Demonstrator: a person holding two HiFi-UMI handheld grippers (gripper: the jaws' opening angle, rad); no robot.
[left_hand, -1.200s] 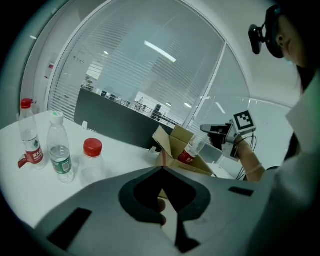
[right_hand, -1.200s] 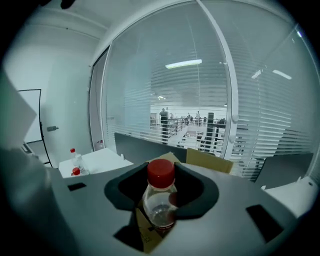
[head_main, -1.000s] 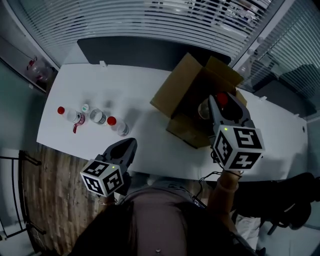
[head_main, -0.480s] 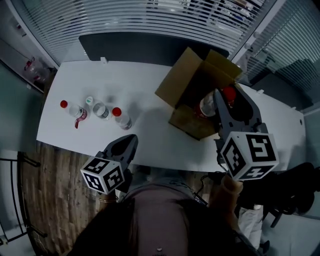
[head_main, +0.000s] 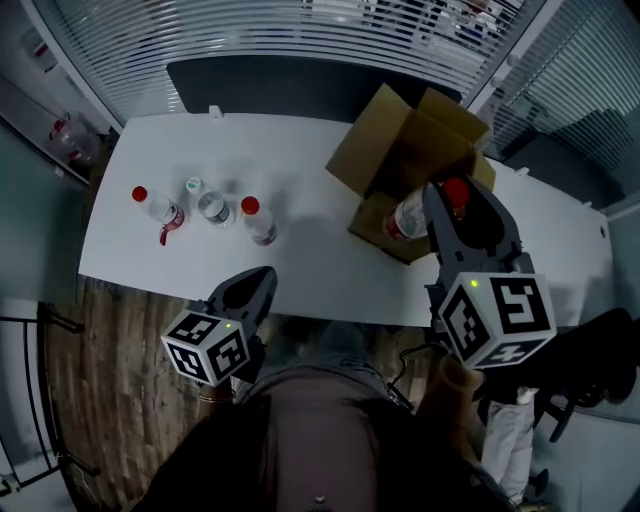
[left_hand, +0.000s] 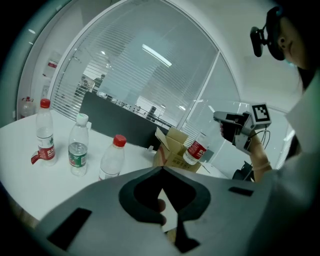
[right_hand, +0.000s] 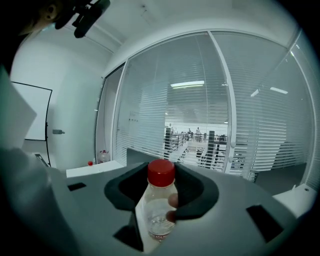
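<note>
Dim, cool ceiling-strip light, heavy fisheye bending and dark vignetting at edges.

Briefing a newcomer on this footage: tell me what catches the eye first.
The right gripper grips a red-capped water bottle, tilted in the air by the open cardboard box at the white table's right. Three more water bottles stand in a row at its left, with the shut, empty left gripper nearer the person.

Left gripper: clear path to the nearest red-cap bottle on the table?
Probably yes. The left gripper hangs empty off the near edge of the table, jaws together. The nearest red-cap bottle stands upright just beyond, bare tabletop between. It must open first.
</note>
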